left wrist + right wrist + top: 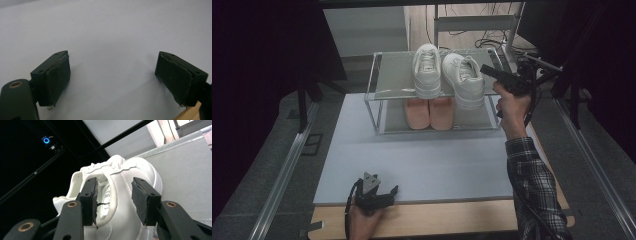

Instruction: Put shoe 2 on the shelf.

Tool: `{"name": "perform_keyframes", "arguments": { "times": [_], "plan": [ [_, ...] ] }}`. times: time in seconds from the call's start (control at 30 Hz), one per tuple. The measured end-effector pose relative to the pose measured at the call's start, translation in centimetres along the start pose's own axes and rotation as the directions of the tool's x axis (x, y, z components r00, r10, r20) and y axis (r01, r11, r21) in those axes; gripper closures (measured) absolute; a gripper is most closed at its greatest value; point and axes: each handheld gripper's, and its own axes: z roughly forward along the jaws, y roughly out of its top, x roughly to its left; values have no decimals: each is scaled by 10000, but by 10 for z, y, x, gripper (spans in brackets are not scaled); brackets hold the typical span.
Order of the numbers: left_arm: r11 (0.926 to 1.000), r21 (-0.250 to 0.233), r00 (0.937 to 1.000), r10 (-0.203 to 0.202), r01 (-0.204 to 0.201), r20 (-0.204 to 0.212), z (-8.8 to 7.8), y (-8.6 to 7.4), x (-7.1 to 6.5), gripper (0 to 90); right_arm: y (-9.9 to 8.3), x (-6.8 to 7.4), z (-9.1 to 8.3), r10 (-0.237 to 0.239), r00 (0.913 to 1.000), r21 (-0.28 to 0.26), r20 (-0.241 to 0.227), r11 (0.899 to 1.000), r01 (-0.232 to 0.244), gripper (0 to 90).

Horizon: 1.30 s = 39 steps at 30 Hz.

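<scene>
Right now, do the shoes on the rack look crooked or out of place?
Yes: the right white shoe sits angled on the top shelf, its heel over the front edge, unlike the straight left white shoe. The pink pair below is neat.

The high view looks down over the worktop (pixel 422 165); the right gripper view sits close behind the white shoe (pixel 130 185), which both show.
</scene>
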Motion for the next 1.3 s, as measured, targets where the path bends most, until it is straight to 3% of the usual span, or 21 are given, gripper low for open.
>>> {"name": "perform_keyframes", "arguments": {
  "times": [0.23, 0.57, 1.3],
  "plan": [
    [10000, 1, 10000, 7, -7, -2, 0, 0, 0, 129, -1, 1, -17, -267, 9996, 9, -124, 9996, 267, 560],
    [10000, -4, 10000, 9, -9, -6, 0, 0, 0, 129, -6, -2, -37, -197, 9989, 47, -419, 9998, 199, 560],
    [10000, -6, 10000, 5, -5, -7, 0, 0, 0, 129, -33, -13, -62, -405, 9958, 556, -823, 9974, 451, 564]
  ]
}}
